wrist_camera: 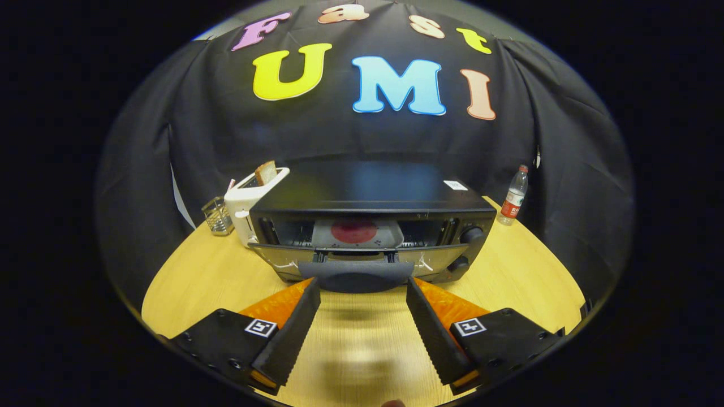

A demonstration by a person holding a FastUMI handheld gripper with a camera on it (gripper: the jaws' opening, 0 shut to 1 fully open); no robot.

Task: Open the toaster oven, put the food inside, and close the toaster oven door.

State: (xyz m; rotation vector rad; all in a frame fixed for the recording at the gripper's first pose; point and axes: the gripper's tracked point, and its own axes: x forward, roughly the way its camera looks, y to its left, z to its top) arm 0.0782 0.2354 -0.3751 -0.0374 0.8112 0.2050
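The toaster oven sits on the table, door partly down, a red-topped tray inside. The claw spreads empty, flanking the door handle, seemingly to swing it.

gripper: two long wedge-shaped fingers with ribbed sawtooth inner faces, each on a blocky black mount with small screws and a square white fiducial tag on top
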